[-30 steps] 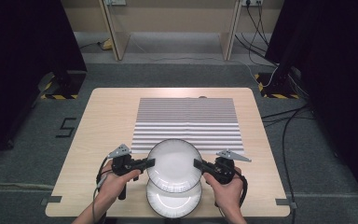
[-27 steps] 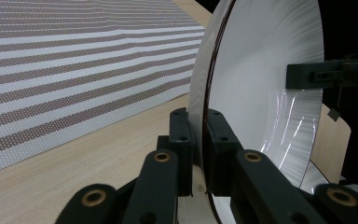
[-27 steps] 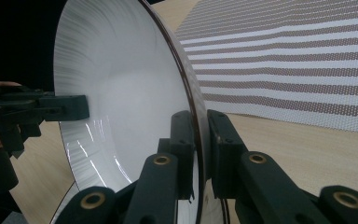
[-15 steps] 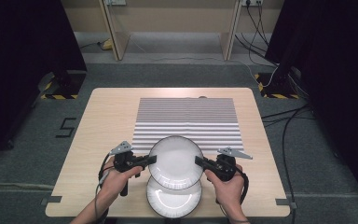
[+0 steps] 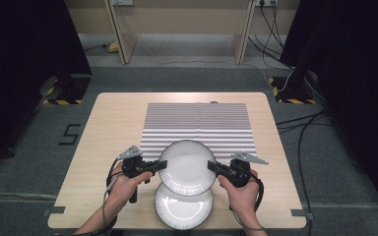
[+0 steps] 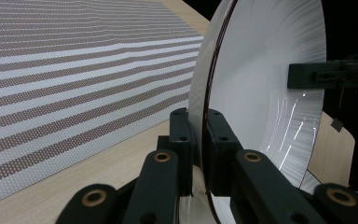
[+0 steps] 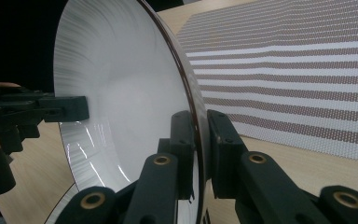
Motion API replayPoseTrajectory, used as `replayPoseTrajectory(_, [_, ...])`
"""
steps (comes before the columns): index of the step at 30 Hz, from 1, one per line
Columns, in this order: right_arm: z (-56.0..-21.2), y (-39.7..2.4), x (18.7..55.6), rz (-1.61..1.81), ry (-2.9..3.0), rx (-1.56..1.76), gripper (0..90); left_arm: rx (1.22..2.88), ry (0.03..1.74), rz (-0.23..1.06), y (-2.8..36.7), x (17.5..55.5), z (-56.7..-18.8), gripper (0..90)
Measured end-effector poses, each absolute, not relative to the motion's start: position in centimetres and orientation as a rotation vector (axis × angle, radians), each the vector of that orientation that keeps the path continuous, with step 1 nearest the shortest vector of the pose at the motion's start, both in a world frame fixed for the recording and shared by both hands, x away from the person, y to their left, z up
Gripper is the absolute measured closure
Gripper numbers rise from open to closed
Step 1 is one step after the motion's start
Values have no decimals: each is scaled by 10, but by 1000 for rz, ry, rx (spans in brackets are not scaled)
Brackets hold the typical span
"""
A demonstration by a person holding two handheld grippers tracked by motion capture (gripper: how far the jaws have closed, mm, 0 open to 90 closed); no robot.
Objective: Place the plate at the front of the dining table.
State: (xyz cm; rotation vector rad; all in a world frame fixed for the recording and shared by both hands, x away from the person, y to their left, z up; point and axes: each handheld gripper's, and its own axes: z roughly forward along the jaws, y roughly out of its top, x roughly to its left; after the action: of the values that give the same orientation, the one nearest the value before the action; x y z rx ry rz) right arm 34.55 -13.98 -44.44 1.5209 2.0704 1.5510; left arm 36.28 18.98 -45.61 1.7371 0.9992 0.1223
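Mid-carry: round white ceramic plate (image 5: pixel 187 167) lifted above second white plate (image 5: pixel 183 209), rim clamped by left gripper (image 5: pixel 161 165) and right gripper (image 5: pixel 212 167); next, level transfer onto striped placemat (image 5: pixel 198 123)

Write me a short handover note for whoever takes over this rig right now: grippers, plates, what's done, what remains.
Left gripper: shut on the left rim of the upper round white plate with a dark edge.
Right gripper: shut on that plate's right rim.
Upper plate: held between both grippers, above the near edge of the striped brown-and-white placemat.
Second round white plate: lying on the light wooden table at its near edge, partly under the held one.
Done: upper plate gripped and raised.
Left: probably set it on the placemat; the second plate is not yet handled.
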Motion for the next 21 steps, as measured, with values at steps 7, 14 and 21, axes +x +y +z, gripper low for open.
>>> replayPoseTrajectory(7, [-442, -140, 348, 1554, 2062, 1508, 818, 1729, 1001, 127, 189, 365, -455, 825])
replayPoseTrajectory(14, [-440, -140, 352, 1552, 2054, 1500, 818, 1725, 1002, 133, 188, 368, -454, 825])
replayPoseTrajectory(21, [-439, -141, 354, 1554, 2050, 1498, 817, 1727, 1003, 135, 188, 369, -454, 825])
